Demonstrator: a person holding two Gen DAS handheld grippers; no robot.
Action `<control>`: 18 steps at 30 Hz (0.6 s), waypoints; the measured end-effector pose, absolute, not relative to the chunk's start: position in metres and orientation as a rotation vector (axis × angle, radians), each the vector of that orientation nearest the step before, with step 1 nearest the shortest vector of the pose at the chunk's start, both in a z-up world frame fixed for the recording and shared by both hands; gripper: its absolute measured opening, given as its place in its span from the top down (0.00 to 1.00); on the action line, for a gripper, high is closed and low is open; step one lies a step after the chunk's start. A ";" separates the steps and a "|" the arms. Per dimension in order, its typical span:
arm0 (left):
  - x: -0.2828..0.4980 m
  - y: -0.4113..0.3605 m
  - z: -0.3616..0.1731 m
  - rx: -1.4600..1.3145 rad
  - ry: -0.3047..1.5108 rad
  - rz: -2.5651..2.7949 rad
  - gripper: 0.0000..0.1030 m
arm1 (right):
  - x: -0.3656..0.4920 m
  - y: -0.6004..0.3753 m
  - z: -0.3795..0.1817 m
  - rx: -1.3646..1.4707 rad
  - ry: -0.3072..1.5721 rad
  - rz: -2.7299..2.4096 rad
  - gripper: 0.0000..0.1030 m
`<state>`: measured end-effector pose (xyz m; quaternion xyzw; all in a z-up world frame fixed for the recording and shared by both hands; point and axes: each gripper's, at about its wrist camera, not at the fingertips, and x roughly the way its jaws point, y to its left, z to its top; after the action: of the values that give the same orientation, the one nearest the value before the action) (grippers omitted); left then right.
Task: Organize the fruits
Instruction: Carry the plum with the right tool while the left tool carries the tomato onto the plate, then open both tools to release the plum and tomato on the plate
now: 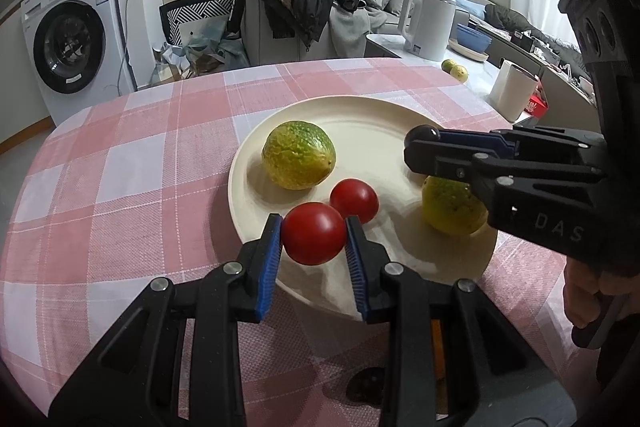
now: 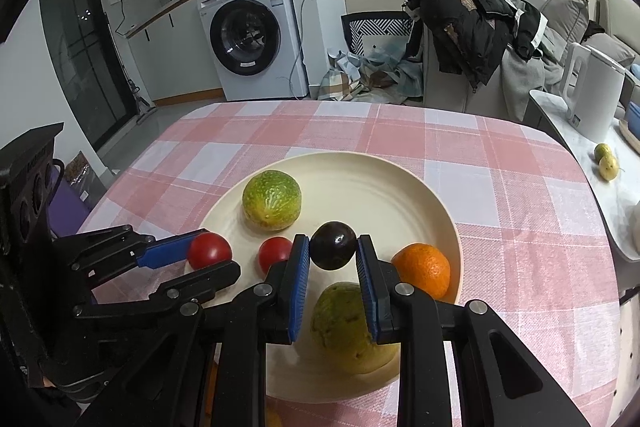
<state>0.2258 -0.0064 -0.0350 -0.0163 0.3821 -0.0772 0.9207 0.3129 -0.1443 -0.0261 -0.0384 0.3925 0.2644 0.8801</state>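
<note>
While both tongs hover over the plate [image 2: 400, 179]:
Done: two green-yellow fruits, orange [image 2: 422, 273], tomato [image 1: 354, 200] plated.
Left gripper [image 1: 314, 235]: clamps second tomato [image 1: 313, 233].
Right gripper [image 2: 333, 251]: clamps dark plum [image 2: 333, 251].
Left: release both.

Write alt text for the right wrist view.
The right gripper holds a dark round fruit over a cream plate on a pink checked tablecloth. On the plate lie two green-yellow fruits, an orange and a red tomato; at left, the left gripper grips a second tomato.
</note>
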 end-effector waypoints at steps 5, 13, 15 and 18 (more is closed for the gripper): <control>0.224 -0.009 -0.034 -0.014 0.776 -0.151 0.72 | 0.315 -0.144 -0.030 -0.090 0.840 0.541 0.76; 0.203 -0.002 -0.018 -0.042 0.742 -0.131 0.39 | 0.300 -0.162 -0.020 -0.078 0.799 0.510 0.47; 0.192 0.002 -0.013 -0.048 0.729 -0.124 0.27 | 0.294 -0.169 -0.017 -0.068 0.793 0.502 0.34; 0.175 0.007 -0.004 -0.055 0.714 -0.093 0.12 | 0.281 -0.181 -0.012 -0.040 0.776 0.492 0.06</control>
<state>0.1748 0.0073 -0.0042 -0.0269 0.3492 -0.0454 0.9355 0.2815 -0.1812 -0.0120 -0.0192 0.3746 0.2372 0.8961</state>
